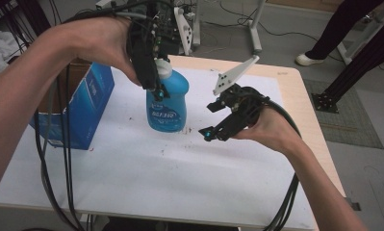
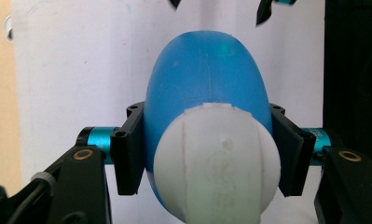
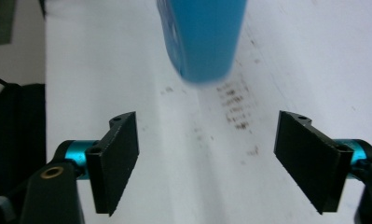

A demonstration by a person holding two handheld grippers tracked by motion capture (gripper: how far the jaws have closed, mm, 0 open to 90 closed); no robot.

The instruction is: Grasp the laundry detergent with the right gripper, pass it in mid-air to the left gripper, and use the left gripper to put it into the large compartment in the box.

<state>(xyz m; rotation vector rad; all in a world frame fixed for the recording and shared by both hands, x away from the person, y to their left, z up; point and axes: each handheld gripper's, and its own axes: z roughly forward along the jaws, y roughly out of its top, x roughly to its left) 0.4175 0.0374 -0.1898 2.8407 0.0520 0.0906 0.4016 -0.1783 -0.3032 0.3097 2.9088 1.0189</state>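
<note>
— What have the tongs got?
— The left gripper [image 1: 157, 91] clamps the blue bottle [image 1: 168, 103] just below its white cap [image 2: 216, 161], above the white table [image 1: 180, 168]. The right gripper [image 3: 211, 161] stands wide, nothing between, just beside the bottle.

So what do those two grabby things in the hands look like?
Each black two-jaw tool, left and right, has flat black pads, shiny turquoise pins and brass screws. A pale grey three-cornered plate tops the right one. Black cables trail off. Forearms are bare.
</note>
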